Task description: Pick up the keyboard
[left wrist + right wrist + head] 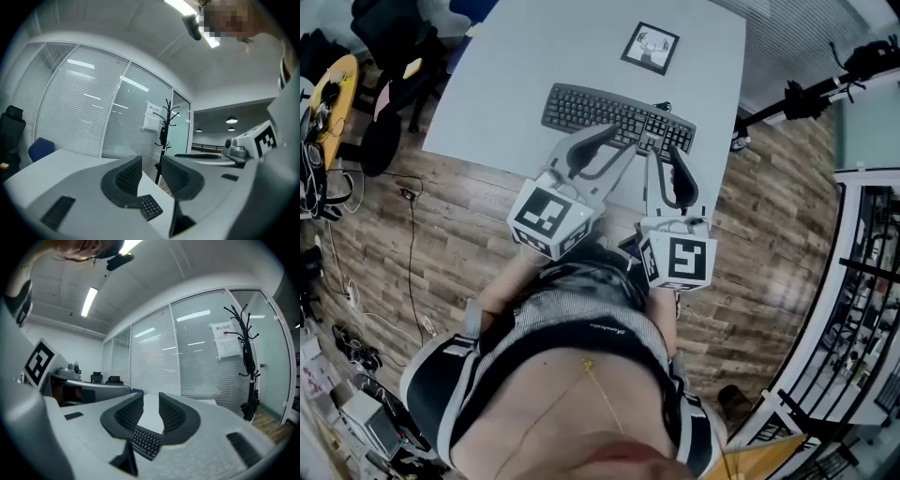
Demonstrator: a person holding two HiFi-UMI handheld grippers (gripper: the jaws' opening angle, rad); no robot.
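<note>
Both up front: left gripper and right gripper hover over the near edge of the keyboard, jaws part open, gripping nothing. Head view alone shows a framed picture beyond the keyboard on the table (gripper views catch a coat stand past it).

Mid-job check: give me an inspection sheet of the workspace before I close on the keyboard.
Surface: grey table, level.
Job's things: black keyboard lying flat near the table's near edge, not yet lifted.
Clutter: framed deer picture beyond the keyboard, apart from it.
Grippers: left gripper and right gripper at the keyboard's near edge, fingers apart, nothing gripped.
Cables: loose cable on the wooden floor, left of the table.
Surroundings: office chairs, coat stand, glass partition with blinds.
</note>
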